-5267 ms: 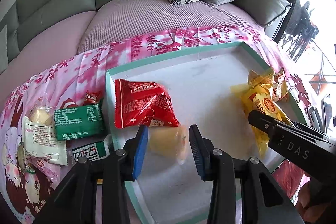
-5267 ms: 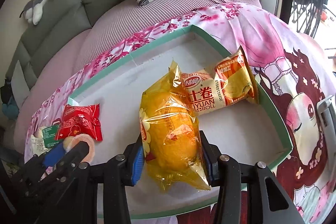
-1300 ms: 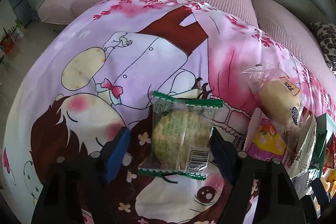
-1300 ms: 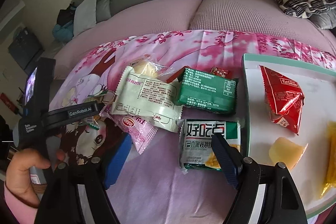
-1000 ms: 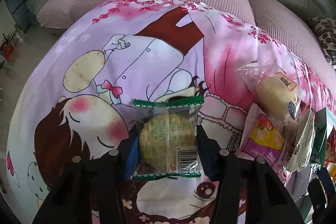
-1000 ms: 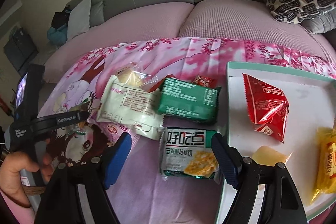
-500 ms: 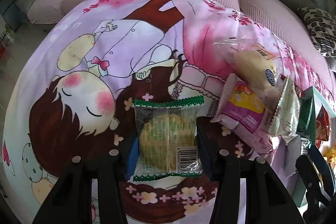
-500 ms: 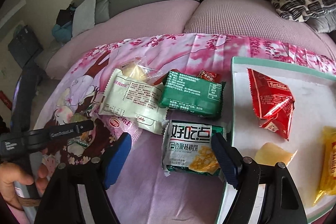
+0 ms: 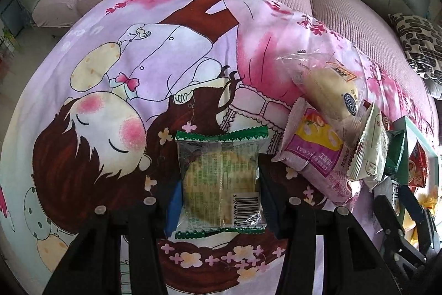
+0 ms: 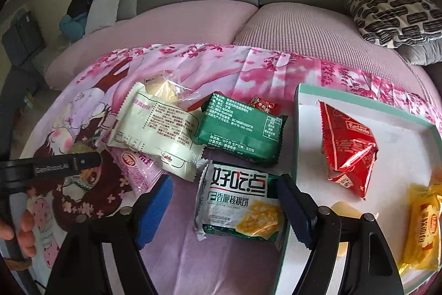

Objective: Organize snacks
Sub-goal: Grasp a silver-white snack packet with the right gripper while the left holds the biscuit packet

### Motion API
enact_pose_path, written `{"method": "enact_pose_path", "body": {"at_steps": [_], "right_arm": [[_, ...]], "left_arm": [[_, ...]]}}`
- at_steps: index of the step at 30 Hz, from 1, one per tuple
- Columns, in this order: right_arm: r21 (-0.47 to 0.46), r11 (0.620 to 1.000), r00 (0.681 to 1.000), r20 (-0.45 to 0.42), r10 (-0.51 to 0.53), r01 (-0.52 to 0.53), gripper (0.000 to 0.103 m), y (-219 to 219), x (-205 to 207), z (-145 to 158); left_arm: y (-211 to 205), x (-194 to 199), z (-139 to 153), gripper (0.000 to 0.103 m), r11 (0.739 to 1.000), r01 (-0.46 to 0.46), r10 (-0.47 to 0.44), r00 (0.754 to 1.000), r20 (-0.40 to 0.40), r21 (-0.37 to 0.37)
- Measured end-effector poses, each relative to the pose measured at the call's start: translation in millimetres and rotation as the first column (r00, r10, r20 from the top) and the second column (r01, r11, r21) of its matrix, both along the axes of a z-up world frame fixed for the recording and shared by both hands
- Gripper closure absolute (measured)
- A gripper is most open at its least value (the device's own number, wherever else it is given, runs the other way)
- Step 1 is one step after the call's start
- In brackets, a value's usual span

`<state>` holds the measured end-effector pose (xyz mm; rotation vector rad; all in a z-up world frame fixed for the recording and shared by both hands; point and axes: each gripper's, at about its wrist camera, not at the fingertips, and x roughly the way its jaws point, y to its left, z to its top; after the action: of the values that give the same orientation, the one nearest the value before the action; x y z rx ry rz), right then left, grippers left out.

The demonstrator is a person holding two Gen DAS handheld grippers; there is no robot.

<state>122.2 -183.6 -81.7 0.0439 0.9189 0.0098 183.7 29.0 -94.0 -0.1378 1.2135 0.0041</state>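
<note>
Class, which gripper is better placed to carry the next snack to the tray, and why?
Left: the left gripper already has its jaws shut on the green-edged cookie packet. The right gripper is open over the walnut-cookie pack.

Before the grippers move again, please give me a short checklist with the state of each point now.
1. Left gripper closed on the green-edged cake packet: ok.
2. Packet lifted clear of the cartoon cloth: cannot tell.
3. Right gripper open: ok.
4. Walnut cookie packet between the right gripper's fingers, not yet gripped: ok.
5. Free space in the white tray: ok.
</note>
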Motion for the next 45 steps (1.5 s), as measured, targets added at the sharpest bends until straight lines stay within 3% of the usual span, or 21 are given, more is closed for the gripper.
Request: {"method": "enact_pose_path", "body": {"at_steps": [5,8,14,20,32,45], "right_arm": [[-0.019,1.0,1.0,0.004,0.012,-0.012,0.022,2.5,-0.3,-2.5],[-0.084,0.996,1.0,0.0,0.026,-0.026,0.023,9.4,-0.3,-5.1],[-0.295,0.955,0.999,-0.021,0.033,-0.038,0.042,24.5,-1.2,-11.9],[-0.354,0.934,0.999,-0.026,0.046,-0.052,0.049,28.2,-3.4,-12.3],[-0.257,0.965,0.998,0.022,0.056,-0.049,0.072,26.6,-14.3,11.7],[-0.11,0.991,0.986,0.139,0.088,-0.073,0.074,24.2,-37.7,55.5]], "left_arm": [[-2.4,0.6,-0.9,0.051,1.0,0.003,-0.003,1.0,-0.002,0.001],[-5.2,0.9,-1.2,0.051,1.0,0.008,-0.008,1.0,-0.002,0.004],[-4.8,1.5,-2.4,0.051,1.0,0.013,-0.013,1.0,-0.006,0.007],[-4.6,2.9,-3.0,0.051,1.0,0.016,-0.016,1.0,-0.007,0.009],[1.4,0.7,10.7,0.051,1.0,-0.004,0.003,0.999,0.034,0.017],[-1.6,-7.0,50.6,0.051,1.0,-0.006,0.001,0.989,0.147,0.031]]}}
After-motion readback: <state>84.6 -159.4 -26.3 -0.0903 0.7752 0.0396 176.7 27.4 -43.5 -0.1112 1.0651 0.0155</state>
